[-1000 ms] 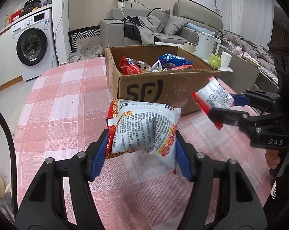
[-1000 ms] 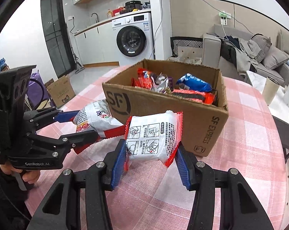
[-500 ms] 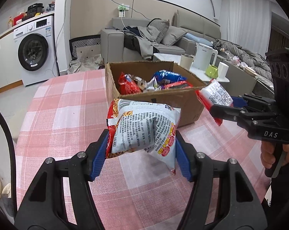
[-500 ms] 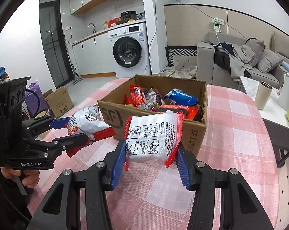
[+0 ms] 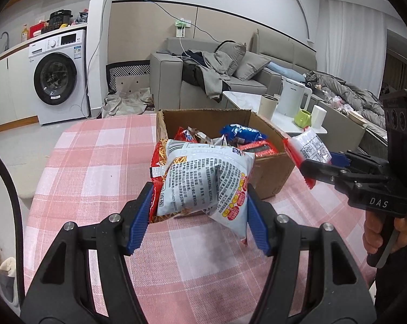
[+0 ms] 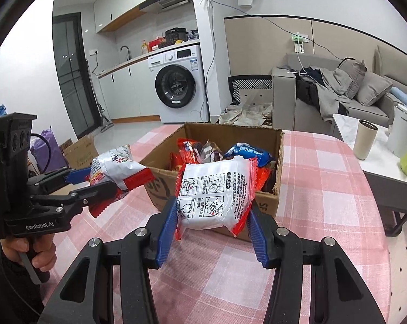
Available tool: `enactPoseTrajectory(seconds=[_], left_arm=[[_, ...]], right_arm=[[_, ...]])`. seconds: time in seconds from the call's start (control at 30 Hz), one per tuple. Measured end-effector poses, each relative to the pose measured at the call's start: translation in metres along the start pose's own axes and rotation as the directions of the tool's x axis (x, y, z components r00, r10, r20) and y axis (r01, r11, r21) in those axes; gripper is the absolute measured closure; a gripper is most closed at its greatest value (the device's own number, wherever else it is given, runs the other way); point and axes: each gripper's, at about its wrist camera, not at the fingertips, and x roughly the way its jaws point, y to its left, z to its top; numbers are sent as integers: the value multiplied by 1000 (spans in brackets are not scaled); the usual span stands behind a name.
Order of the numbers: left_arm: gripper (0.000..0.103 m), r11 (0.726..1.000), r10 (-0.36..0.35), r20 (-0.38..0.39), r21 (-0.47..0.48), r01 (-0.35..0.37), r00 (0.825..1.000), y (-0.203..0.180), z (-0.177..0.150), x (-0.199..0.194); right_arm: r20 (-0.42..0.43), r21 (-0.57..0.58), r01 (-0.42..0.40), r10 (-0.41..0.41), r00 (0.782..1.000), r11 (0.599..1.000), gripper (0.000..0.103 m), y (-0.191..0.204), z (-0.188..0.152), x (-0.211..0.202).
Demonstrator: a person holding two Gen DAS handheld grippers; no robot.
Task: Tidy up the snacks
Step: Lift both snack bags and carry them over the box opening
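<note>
My left gripper (image 5: 199, 202) is shut on a white and red snack bag (image 5: 203, 181), held above the pink checked tablecloth in front of a cardboard box (image 5: 270, 175). It also shows in the right wrist view (image 6: 95, 181) with its bag (image 6: 114, 167). My right gripper (image 6: 212, 216) is shut on a white noodle pack with red edges (image 6: 216, 194), held near the box's front wall (image 6: 160, 189). The right gripper shows in the left wrist view (image 5: 316, 167) with its pack (image 5: 308, 145). Several snack packs (image 6: 243, 151) lie in the box.
The round table (image 5: 90, 162) has a pink checked cloth. A side table with a kettle (image 5: 292, 100), cups and a green mug (image 5: 303, 117) stands right of it. A sofa (image 5: 203, 81) and washing machine (image 5: 57, 75) are behind.
Both grippers have risen and pulled back with their packs, so the box looks smaller and lower and its contents show more.
</note>
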Motion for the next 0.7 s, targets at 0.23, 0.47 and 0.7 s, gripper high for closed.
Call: enactPoseTrajectory(seconds=[0.23,0.47,0.7], left_arm=[[41,1000,9,22,-17,-8,1000,-3,14,3],[41,999,28,39,-20,-27,999,-8,29,9],[41,999,46,57,-9,-45,997,-16,42,16]], right_arm=[[19,36,1,-2,1000,999,53,-9,7,-3],[27,55,11,-13,1000,998,53,-7,18,-2],[25,48,16,-17,1000,999,53,-1,30,8]])
